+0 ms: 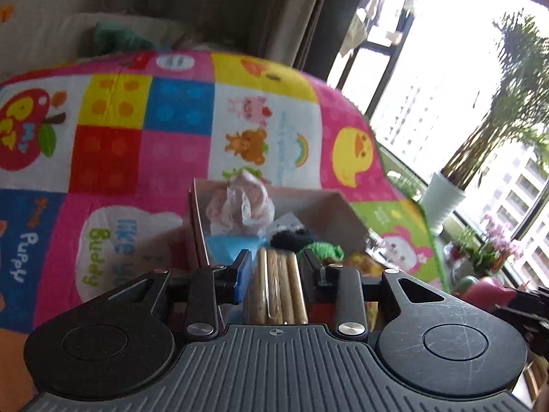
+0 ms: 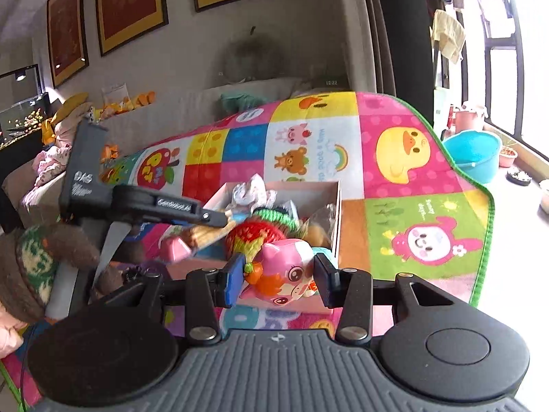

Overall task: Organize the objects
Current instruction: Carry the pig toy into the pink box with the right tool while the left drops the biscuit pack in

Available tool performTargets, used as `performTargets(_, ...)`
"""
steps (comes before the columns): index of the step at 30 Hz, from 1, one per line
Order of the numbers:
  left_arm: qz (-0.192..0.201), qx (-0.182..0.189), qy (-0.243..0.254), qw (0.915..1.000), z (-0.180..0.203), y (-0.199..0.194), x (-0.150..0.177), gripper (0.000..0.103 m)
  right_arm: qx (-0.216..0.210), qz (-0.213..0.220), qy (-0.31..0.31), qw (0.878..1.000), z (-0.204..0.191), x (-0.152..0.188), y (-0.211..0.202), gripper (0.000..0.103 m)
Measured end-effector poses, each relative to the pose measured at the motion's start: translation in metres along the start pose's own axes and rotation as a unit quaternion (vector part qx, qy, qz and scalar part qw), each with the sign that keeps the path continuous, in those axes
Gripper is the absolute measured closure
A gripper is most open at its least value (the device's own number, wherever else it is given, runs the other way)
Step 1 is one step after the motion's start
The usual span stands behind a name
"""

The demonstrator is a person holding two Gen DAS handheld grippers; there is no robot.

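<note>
Over the pink box [image 1: 329, 202] on the bright patchwork play mat [image 1: 113, 130], the left gripper [image 1: 276, 267] holds a clear packet of biscuit sticks [image 1: 278, 288], its jaws drawn in narrow against the packet's sides. The packet sits at the box's near edge, above a lace-wrapped bundle [image 1: 243, 202], a dark knitted piece [image 1: 291, 237] and a green one [image 1: 322, 250] already inside. To the right, the right gripper [image 2: 279, 274] has its jaws closed around a pink cartoon pig toy [image 2: 288, 271], just at the box's near wall, beside a red knitted strawberry [image 2: 250, 237]. Both items look to be mid-delivery; the next move probably calls for lowering each into free space and letting go without crowding the pile. The mat covers the floor beside a sofa [image 2: 164, 116], with framed pictures [image 2: 130, 3] on the wall, and a blue basin [image 2: 475, 154] near the window.
</note>
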State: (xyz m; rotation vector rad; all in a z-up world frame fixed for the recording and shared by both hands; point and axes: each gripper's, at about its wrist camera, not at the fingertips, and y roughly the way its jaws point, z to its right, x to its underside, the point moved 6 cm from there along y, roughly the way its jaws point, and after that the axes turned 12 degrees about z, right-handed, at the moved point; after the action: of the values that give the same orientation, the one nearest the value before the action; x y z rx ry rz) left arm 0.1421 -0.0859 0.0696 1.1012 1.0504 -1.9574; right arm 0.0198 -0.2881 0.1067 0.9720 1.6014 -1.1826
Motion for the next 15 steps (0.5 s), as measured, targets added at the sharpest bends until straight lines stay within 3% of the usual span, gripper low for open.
performTargets(3, 0.063, 0.008, -0.006, 0.9980, -0.011, -0.042, -0.032, 0.068, -0.011, 0.019, 0.009, 1.000, 0.000, -0.031, 0.032, 0.060)
performTargets(5, 0.083, -0.001, -0.014, 0.9964, -0.024, -0.071, -0.046, 0.068, -0.007, 0.032, 0.021, 0.999, 0.003, -0.052, 0.064, 0.060)
performTargets(6, 0.089, -0.008, -0.014, 0.9959, -0.031, -0.084, -0.050, 0.068, 0.003, 0.033, 0.031, 0.999, 0.007, -0.060, 0.080, 0.057)
performTargets(7, 0.090, -0.019, -0.008, 0.9957, -0.040, -0.098, -0.051, 0.068, 0.018, 0.026, 0.047, 0.998, 0.013, -0.065, 0.094, 0.047)
performTargets(10, 0.064, -0.055, 0.030, 0.9959, -0.068, -0.128, -0.035, 0.068, 0.030, 0.005, 0.099, 0.995, 0.020, -0.067, 0.110, 0.042)
performTargets(12, 0.033, -0.058, 0.037, 0.9971, -0.086, -0.136, -0.012, 0.068, 0.026, 0.004, 0.085, 0.996, 0.009, -0.059, 0.104, 0.041)
performTargets(15, -0.026, -0.075, 0.009, 0.9968, -0.120, -0.141, 0.037, 0.068, 0.026, -0.010, 0.033, 0.999, -0.022, -0.036, 0.092, 0.035)
